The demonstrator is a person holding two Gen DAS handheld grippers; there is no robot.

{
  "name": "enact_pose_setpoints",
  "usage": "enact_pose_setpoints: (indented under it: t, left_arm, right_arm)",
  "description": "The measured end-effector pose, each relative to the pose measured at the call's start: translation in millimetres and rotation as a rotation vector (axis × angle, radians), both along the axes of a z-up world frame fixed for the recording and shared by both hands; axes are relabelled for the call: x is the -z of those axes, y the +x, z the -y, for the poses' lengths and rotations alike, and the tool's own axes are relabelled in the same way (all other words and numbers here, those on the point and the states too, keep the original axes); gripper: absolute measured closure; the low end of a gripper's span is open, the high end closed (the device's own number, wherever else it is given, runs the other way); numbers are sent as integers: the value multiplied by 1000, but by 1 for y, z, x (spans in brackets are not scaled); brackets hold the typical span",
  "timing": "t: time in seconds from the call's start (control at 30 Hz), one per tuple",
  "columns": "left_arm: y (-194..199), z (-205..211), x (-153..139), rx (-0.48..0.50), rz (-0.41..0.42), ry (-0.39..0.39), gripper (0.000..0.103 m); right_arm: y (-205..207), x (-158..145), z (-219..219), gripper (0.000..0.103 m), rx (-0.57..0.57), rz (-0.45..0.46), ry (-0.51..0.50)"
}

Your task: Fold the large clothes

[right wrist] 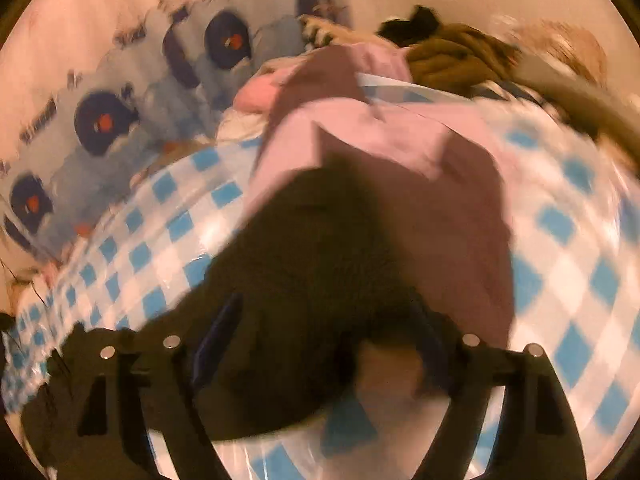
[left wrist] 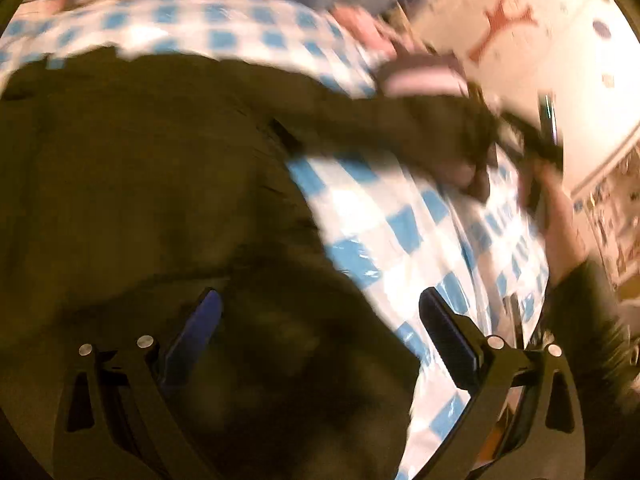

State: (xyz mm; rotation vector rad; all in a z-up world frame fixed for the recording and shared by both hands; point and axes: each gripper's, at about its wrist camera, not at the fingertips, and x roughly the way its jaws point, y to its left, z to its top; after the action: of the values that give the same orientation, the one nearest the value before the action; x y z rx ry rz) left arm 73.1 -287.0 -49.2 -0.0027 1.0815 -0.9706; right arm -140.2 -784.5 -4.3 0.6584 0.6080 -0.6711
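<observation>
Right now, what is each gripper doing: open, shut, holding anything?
Left gripper: open, over the dark garment, gripping nothing.
Right gripper: open, dark garment between its fingers, not pinched.

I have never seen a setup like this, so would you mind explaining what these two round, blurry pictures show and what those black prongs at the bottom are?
A person holds a handheld gripper in each hand, each carrying a wide-angle camera looking along its two fingers; those are the prongs. One picture comes from the left gripper, open above a dark garment spread on a blue-and-white checked cloth. Its right edge shows the person's hand. The other picture comes from the right gripper; its fingers stand apart with dark fabric between them, and blur hides whether they pinch it. A pink garment lies behind.
</observation>
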Motion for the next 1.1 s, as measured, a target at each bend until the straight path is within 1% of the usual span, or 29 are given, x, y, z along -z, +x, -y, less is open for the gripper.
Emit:
enact_pose_setpoints:
  t: [0.03, 0.07, 0.1, 0.17, 0.2, 0.23, 0.27, 0.3, 0.33, 0.37, 0.43, 0.47, 0.5, 0.53, 0.57, 0.6, 0.63, 0.67, 0.73, 0.77, 0.83, 0.87, 0.9, 0.93, 0.97, 1.0, 1.03, 1.07, 1.1]
  left_arm:
    - [1, -21, -7, -29, 21, 7, 8]
    - [1, -45, -14, -61, 49, 24, 8]
    - [0, -67, -17, -83, 65, 46, 8]
    - [-4, -108, -16, -143, 91, 112, 8]
    - [0, -126, -13, -173, 87, 138, 8]
    - [0, -147, -8, -221, 70, 160, 8]
    - [0, -165, -5, -263, 54, 172, 8]
    - [-2, -181, -3, -303, 39, 179, 8]
    - [-7, -199, -2, -348, 24, 175, 8]
    - [-12, -210, -2, -372, 17, 166, 8]
    - [-28, -235, -8, -416, 7, 141, 8]
    - [-34, -243, -9, -431, 8, 140, 8]
    - [-41, -254, -12, -445, 10, 139, 8]
    - [-47, -265, -15, -453, 13, 137, 8]
    - [-53, -274, -17, -461, 19, 139, 8]
    - [-59, -284, -19, -469, 25, 142, 8]
    - [-63, -294, -20, -483, 29, 144, 8]
    - [-67, -300, -22, -494, 27, 140, 8]
    - [-68, -315, -21, -519, 9, 124, 8]
    - [-68, -320, -17, -529, 1, 121, 8]
    - [-70, -328, -11, -544, -19, 127, 8]
    - [-71, -332, -8, -548, -28, 132, 8]
    - [-70, -333, -3, -550, -40, 137, 8]
    - [-71, -334, 3, -546, -53, 150, 8]
    - [-73, -335, 7, -545, -56, 167, 8]
    - [-73, -335, 11, -545, -55, 190, 8]
    - [-73, -336, 14, -548, -50, 214, 8]
    - [-74, -338, 16, -552, -48, 228, 8]
    - [-73, -342, 17, -560, -49, 231, 8]
  right_arm:
    - [-11, 3, -15, 24, -37, 17, 13]
    - [-20, 17, -51, 21, -186, 50, 59]
    - [-17, 27, -78, 20, -315, 48, 89]
    - [-10, 57, -166, 18, -652, -20, 147]
    - [-2, 72, -204, 17, -796, -62, 199]
    - [2, 81, -229, 17, -872, -91, 227]
    - [10, 94, -265, 17, -967, -130, 273]
    - [19, 103, -289, 17, -1028, -172, 299]
    - [26, 105, -302, 17, -1048, -200, 293]
    - [33, 108, -317, 16, -1058, -220, 284]
    - [41, 107, -330, 16, -1075, -226, 298]
    - [40, 101, -332, 22, -1079, -214, 298]
    - [35, 91, -335, 51, -1088, -183, 314]
    - [29, 78, -338, 67, -1088, -156, 302]
    - [18, 61, -341, 80, -1090, -121, 274]
    - [5, 45, -341, 85, -1094, -78, 276]
    - [2, 32, -342, 86, -1089, -47, 275]
    - [-19, 15, -342, 87, -1075, 0, 269]
    - [-49, -1, -335, 87, -1053, 66, 299]
    - [-66, -3, -332, 86, -1031, 86, 316]
    - [-79, 2, -324, 86, -994, 81, 342]
    - [-90, 19, -316, 86, -954, 39, 381]
    - [-92, 33, -311, 84, -926, -1, 418]
    - [-97, 57, -300, 80, -870, -80, 449]
    - [-103, 78, -287, 64, -780, -163, 439]
    - [-104, 88, -276, 54, -725, -183, 454]
    - [-112, 93, -263, 54, -687, -128, 513]
    - [-116, 85, -259, 53, -635, -121, 458]
    - [-116, 69, -260, 43, -610, -124, 367]
